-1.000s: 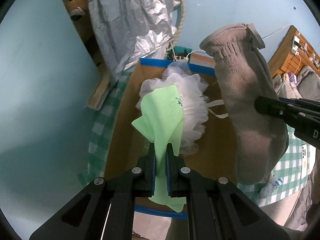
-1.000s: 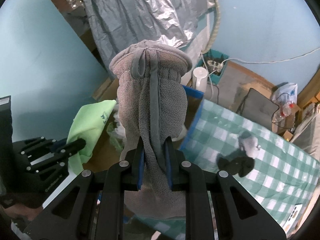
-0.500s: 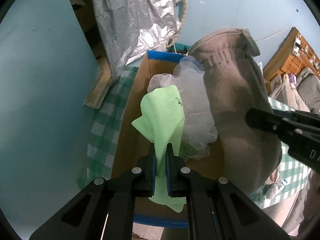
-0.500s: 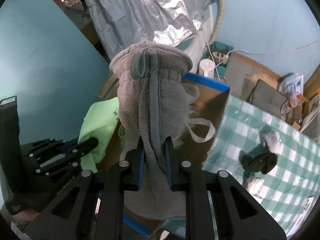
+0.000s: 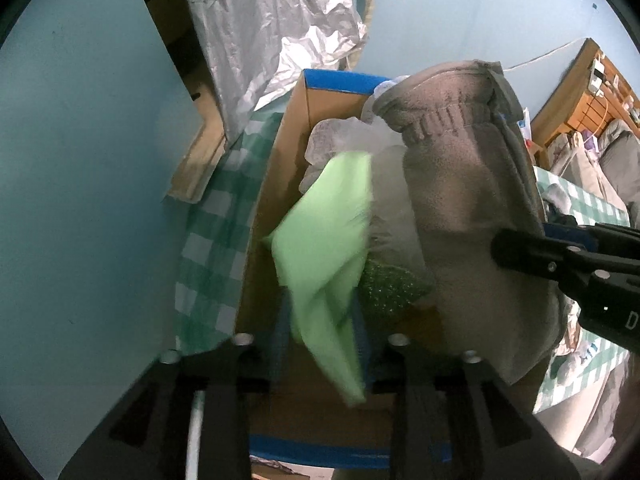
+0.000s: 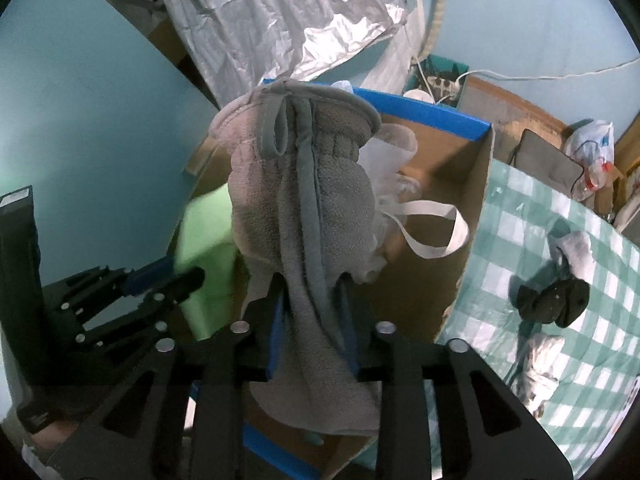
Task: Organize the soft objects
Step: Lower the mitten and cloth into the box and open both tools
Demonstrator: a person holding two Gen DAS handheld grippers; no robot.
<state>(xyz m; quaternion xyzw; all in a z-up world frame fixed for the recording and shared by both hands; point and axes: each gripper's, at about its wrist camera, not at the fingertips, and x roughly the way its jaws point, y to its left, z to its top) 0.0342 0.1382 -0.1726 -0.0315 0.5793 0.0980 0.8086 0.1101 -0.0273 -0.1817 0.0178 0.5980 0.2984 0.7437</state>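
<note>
My left gripper [image 5: 320, 344] has its jaws spread apart, with the blurred light-green cloth [image 5: 324, 240] loose between them over the brown cardboard box with blue-taped rim [image 5: 272, 200]. My right gripper [image 6: 312, 320] also looks parted around the grey fleece mitten [image 6: 304, 208], which hangs above the same box. Farther in lie a white mesh bath pouf [image 5: 344, 136] and a green glittery scrubber [image 5: 390, 284], and beyond them the green-checked tabletop [image 6: 532, 240] carries a black sock bundle [image 6: 554, 300].

The green cloth [image 5: 324, 248] is appearing motion-blurred. The grey mitten [image 6: 304, 216] is hiding the cardboard box's [image 6: 472, 216] left inner corner and most of the white mesh puff [image 6: 390, 184].
</note>
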